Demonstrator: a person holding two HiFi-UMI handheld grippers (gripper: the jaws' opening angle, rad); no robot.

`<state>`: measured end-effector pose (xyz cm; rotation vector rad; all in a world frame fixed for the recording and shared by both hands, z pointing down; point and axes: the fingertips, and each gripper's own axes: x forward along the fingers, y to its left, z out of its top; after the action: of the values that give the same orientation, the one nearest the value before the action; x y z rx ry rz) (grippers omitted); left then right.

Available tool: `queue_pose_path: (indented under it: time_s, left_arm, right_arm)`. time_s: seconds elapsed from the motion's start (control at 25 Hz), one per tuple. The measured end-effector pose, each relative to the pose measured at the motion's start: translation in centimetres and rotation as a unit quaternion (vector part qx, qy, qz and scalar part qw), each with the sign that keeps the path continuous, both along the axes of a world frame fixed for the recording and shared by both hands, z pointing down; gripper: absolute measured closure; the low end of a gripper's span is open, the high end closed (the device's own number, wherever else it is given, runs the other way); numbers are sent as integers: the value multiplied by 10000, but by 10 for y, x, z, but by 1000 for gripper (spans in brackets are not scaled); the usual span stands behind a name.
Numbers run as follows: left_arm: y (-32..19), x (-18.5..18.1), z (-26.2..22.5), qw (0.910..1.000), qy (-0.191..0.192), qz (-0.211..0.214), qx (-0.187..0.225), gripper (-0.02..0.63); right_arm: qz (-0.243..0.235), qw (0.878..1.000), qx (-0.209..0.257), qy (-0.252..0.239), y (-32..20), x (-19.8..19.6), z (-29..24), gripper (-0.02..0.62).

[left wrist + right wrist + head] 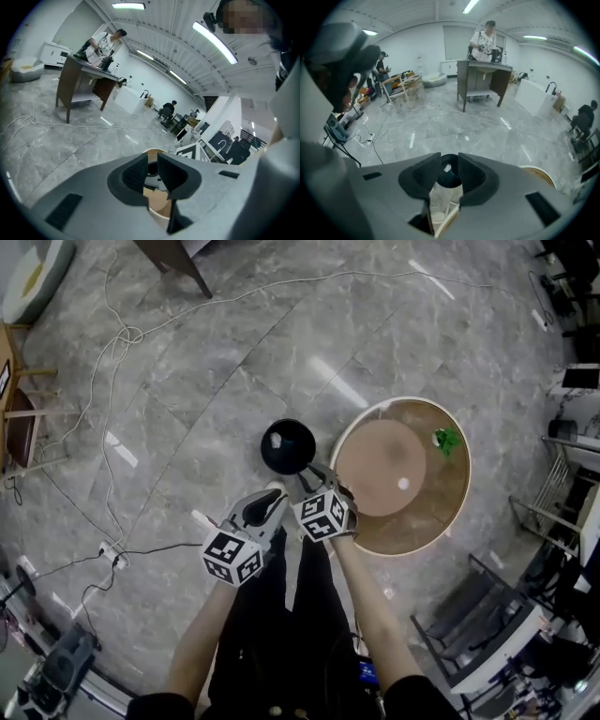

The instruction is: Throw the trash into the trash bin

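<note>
Right claw (450, 171) is spread w/ nothing pinched. It points steeply down, straight over the black bin (287, 446) on the floor (234, 352). Thru the gap betw. its jaws you look into the bin's mouth, where a small white scrap (447, 168) lies inside, prob. the trash. Left claw (152, 169) is just beside the right one, on the person's left. Its jaws are apart by a narrow gap and hold nothing; the round tabletop's edge shows thru that gap. The bin stands right next to the tabletop (441, 512), on its left in the head view. A small green thing (447, 439) sits on the tabletop near its far rim, well apart from both claws. White cables (122, 334) trail across the floor beyond the bin.
</note>
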<state>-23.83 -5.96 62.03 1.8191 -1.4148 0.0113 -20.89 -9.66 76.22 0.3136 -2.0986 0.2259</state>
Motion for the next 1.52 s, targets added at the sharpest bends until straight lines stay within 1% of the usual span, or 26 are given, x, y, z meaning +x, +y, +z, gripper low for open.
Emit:
queue_pose_path:
  time_s: [0.08, 0.16, 0.24, 0.32, 0.44, 0.52, 0.6, 0.68, 0.76, 0.84, 0.88, 0.92, 1.0, 1.08, 1.2, 1.28, 1.36, 1.52]
  left_arm:
    - [-10, 9, -11, 9994, -13, 316, 146, 541]
    - [-19, 20, -22, 9975, -38, 665, 256, 541]
    - [-24, 34, -34, 9946, -85, 984, 312, 552]
    - [-26, 50, -48, 9910, -131, 1272, 402, 569]
    - [-23, 79, -76, 9843, -156, 1647, 612, 580]
    - [-18, 103, -98, 9794, -208, 1844, 803, 585]
    - [-12, 128, -124, 9732, -311, 2001, 1094, 588]
    - [-5, 152, -152, 9652, -418, 2103, 1497, 591]
    - [6, 174, -180, 9580, -521, 2085, 1900, 591]
    - [19, 192, -206, 9522, -665, 1949, 2254, 594]
    - [27, 199, -218, 9487, -751, 1881, 2427, 595]
    - [34, 206, -230, 9446, -838, 1827, 2595, 595]
    - [49, 220, -251, 9361, -980, 1768, 2878, 597]
    - [65, 234, -269, 9277, -1063, 1796, 3095, 598]
    - [84, 248, -292, 9159, -1187, 1829, 3371, 598]
    - [92, 251, -302, 9117, -1198, 1794, 3496, 598]
    - [97, 255, -308, 9091, -1193, 1795, 3565, 600]
    - [102, 255, -314, 9080, -1191, 1763, 3610, 600]
  right_arm:
    - [461, 9986, 189, -173, -8, 14, -29, 485]
    - [977, 9937, 381, -393, -16, 29, -60, 500]
    - [1461, 9853, 489, -732, -20, 46, -95, 523]
    - [1930, 9731, 581, -1121, -18, 65, -131, 540]
    - [2566, 9501, 728, -1618, -5, 102, -182, 541]
    - [2945, 9322, 774, -1956, 10, 131, -214, 557]
    - [3284, 9111, 891, -2325, 27, 163, -246, 575]
    - [3551, 8870, 1122, -2731, 45, 194, -279, 592]
    - [3703, 8615, 1420, -3170, 65, 225, -315, 592]
    - [3668, 8375, 1755, -3651, 86, 252, -350, 592]
    - [3634, 8277, 1890, -3837, 96, 264, -365, 592]
    - [3623, 8209, 1991, -3940, 106, 277, -377, 592]
    - [3627, 8129, 2201, -3990, 121, 302, -395, 592]
    - [3681, 8033, 2424, -4006, 131, 326, -412, 592]
    - [3805, 7811, 2693, -4155, 143, 352, -437, 594]
    - [3862, 7657, 2877, -4263, 149, 363, -453, 594]
    - [3929, 7558, 3039, -4266, 157, 373, -463, 594]
    - [3976, 7505, 3199, -4199, 169, 381, -472, 594]
